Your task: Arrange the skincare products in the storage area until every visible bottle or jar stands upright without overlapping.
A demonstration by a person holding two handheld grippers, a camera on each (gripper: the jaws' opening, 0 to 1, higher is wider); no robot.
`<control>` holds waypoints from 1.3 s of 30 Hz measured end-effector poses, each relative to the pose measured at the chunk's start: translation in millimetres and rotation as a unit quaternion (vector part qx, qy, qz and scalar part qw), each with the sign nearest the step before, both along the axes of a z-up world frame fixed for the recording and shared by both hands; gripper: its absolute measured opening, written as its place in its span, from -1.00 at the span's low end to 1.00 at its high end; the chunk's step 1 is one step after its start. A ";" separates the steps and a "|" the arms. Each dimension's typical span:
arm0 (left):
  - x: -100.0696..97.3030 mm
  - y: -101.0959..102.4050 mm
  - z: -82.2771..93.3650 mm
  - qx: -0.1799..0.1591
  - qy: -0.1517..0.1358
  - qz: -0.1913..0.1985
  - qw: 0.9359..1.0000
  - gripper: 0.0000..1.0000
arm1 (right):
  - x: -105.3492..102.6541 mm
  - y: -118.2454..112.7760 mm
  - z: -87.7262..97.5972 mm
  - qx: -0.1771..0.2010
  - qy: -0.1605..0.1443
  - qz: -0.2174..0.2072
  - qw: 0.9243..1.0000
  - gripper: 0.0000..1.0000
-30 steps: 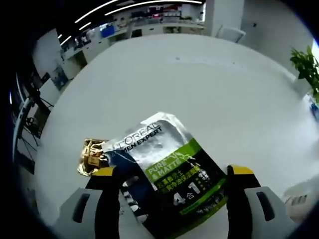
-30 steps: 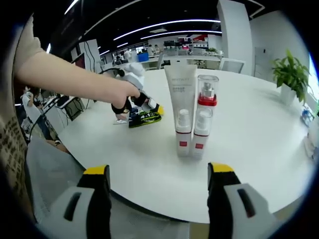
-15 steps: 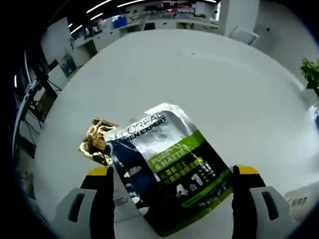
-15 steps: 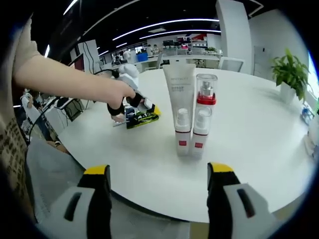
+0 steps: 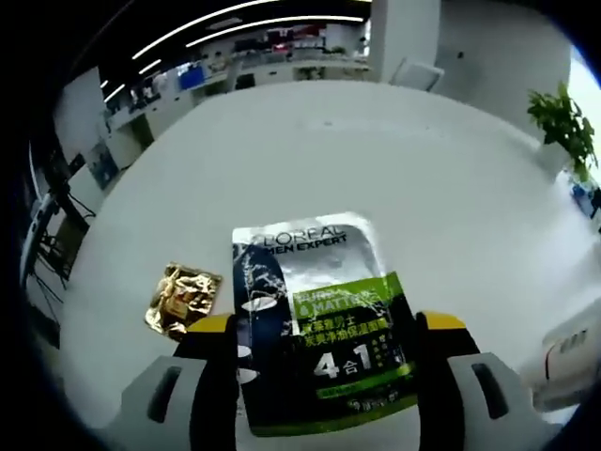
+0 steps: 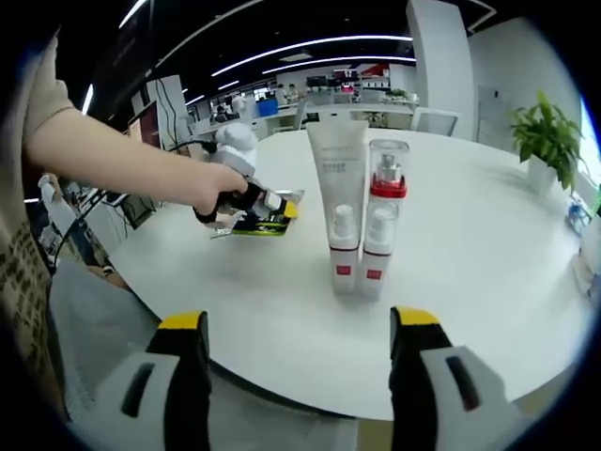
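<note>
Flat sachet (image 5: 319, 329) between open left fingers (image 5: 214, 329), gold packet (image 5: 181, 298) beside, bare table (image 5: 394, 160) beyond

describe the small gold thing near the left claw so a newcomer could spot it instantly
On the round white table, find the flat silver, green and black sachet lying between the left claw jaws. Beside its left edge lies a gold packet. It is the only crinkled, shiny gold item, far smaller than the printed sachet.

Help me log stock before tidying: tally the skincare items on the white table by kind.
Tall white tube: 1
Clear pump bottle with red collar: 1
Small spray bottles with red labels: 2
Silver and green sachet: 1
Gold foil sachet: 1
Total: 6
</note>
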State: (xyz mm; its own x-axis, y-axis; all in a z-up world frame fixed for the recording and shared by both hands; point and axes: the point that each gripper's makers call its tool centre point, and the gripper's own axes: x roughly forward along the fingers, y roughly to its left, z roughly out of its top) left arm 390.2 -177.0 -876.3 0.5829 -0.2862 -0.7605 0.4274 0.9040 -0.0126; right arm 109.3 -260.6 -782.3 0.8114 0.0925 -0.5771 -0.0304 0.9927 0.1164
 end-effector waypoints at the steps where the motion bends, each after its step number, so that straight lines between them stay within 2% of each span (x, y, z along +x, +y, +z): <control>1: -0.7 -0.2 0.5 0.000 -0.001 -0.005 1.000 0.46 | 0.0 0.0 0.0 0.000 0.000 0.000 1.000 0.57; 2: -0.5 -0.7 1.1 0.000 -0.004 -0.011 1.000 0.44 | 0.0 0.0 0.1 0.000 -0.001 0.000 1.000 0.57; 4: -0.6 -8.9 6.1 0.005 -0.020 -0.055 0.998 0.22 | -0.1 -0.2 0.4 0.000 -0.002 0.000 1.000 0.57; 7: -5.0 -13.2 6.6 -0.003 -0.018 -0.060 0.998 -0.19 | -0.2 -0.6 0.4 0.000 -0.002 -0.001 1.000 0.57; 8: -7.1 -16.5 4.0 -0.016 -0.009 -0.060 0.998 -0.28 | -0.2 -0.9 0.5 -0.001 -0.002 -0.002 1.000 0.57; 9: -4.2 -16.4 5.3 -0.018 -0.019 -0.062 0.998 -0.38 | -0.3 -1.0 0.6 -0.001 -0.003 -0.002 1.000 0.57; 11: -6.9 -17.3 4.3 -0.041 -0.001 -0.053 0.998 -0.50 | -0.3 -1.5 0.7 -0.001 -0.003 -0.003 1.000 0.57; 15: -9.2 -17.4 5.7 -0.059 0.017 -0.063 0.996 -0.67 | 0.0 -1.5 1.2 -0.002 -0.005 -0.003 1.000 0.57; 24: -32.4 -9.7 16.3 -0.097 0.036 -0.075 0.992 -0.75 | 0.8 1.1 3.3 -0.004 -0.012 0.004 1.000 0.56; 32: -62.9 -4.2 36.2 -0.142 0.046 -0.096 0.984 -0.74 | 1.3 4.3 6.4 -0.002 -0.021 0.011 1.000 0.53; 36: -74.7 0.3 45.7 -0.144 0.038 -0.111 0.983 -0.74 | 1.5 6.7 8.4 0.002 -0.026 0.017 1.000 0.51; 39: -84.0 3.4 55.6 -0.158 0.036 -0.118 0.980 -0.74 | 1.9 9.5 11.2 0.003 -0.033 0.023 0.999 0.44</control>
